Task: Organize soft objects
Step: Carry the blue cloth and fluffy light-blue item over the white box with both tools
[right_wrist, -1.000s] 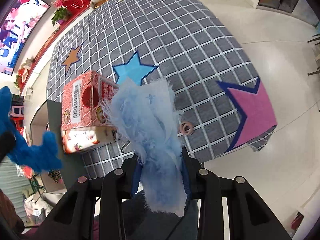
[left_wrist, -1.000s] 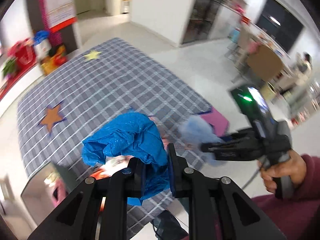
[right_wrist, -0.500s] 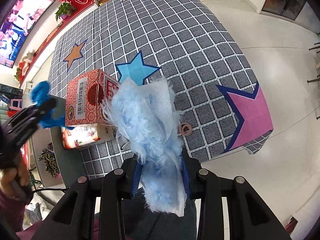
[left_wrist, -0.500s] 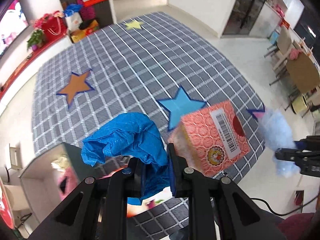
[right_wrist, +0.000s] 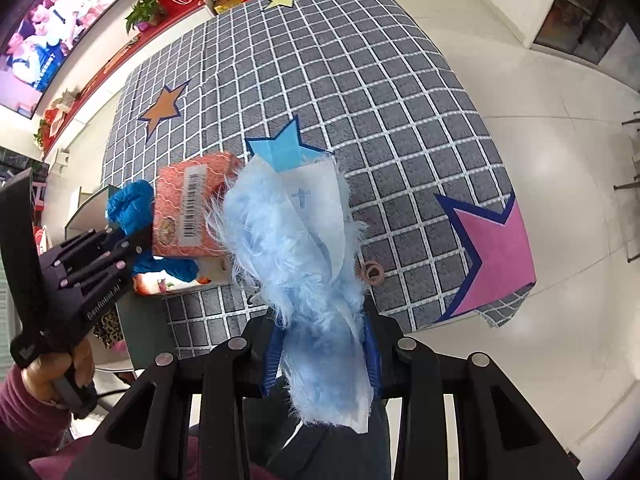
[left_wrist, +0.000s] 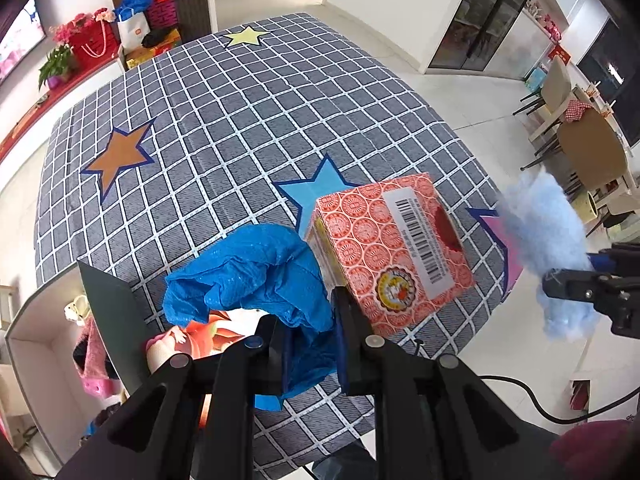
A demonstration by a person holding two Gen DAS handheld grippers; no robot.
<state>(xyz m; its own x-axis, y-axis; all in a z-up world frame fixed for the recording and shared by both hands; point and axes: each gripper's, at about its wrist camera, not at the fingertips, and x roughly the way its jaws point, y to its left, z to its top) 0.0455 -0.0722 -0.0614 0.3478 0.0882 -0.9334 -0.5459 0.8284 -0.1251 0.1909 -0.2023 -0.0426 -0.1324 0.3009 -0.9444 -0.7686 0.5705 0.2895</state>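
Left wrist view
- Left gripper [left_wrist: 310, 344]: jaws clamped tight on a crumpled blue cloth [left_wrist: 256, 276], held above the near edge of the table.
- Box [left_wrist: 388, 252]: red patterned carton with a barcode, tilted, just right of the blue cloth; contact between the two cannot be told.
- Tablecloth [left_wrist: 240, 120]: grey check with coloured stars, covering the table.
- Right gripper [left_wrist: 560, 276]: at the right edge, gripping a pale blue fluffy cloth [left_wrist: 540, 220] out past the table's edge, over the floor.

Right wrist view
- Right gripper [right_wrist: 322, 356]: jaws narrow, pinching the fluffy cloth [right_wrist: 300, 248], which stands up between the pads.
- Left gripper [right_wrist: 132, 240]: at left, in a person's hand [right_wrist: 60, 368], holding the blue cloth [right_wrist: 130, 204] beside the box [right_wrist: 188, 208].
- Small ring [right_wrist: 374, 272]: lying on the tablecloth [right_wrist: 360, 80], just right of the fluffy cloth.
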